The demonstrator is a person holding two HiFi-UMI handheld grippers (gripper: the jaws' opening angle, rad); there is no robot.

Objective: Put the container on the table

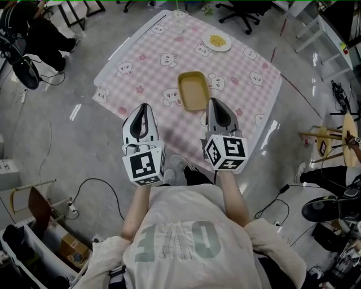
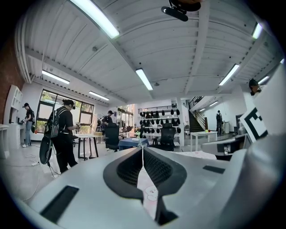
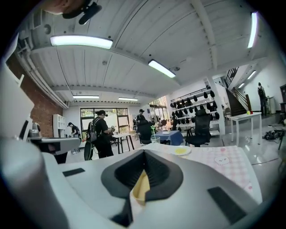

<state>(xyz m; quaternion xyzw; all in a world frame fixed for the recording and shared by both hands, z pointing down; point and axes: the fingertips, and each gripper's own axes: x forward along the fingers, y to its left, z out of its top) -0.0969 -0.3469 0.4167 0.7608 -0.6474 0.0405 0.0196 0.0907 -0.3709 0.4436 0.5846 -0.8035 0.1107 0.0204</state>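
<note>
Yellow container (image 1: 193,90) seemingly rests on pink table (image 1: 145,52).

Head view steeply down over the table (image 1: 251,99); both gripper views level, low across it.

I count two tools in my head view: one left tool (image 1: 144,107) and one right tool (image 1: 214,103). There is one desk (image 1: 256,84) under a checked cloth. On it I count one yellow container (image 1: 193,91), one plate (image 1: 217,42) of yellow food and one clear glass (image 1: 180,13).
</note>
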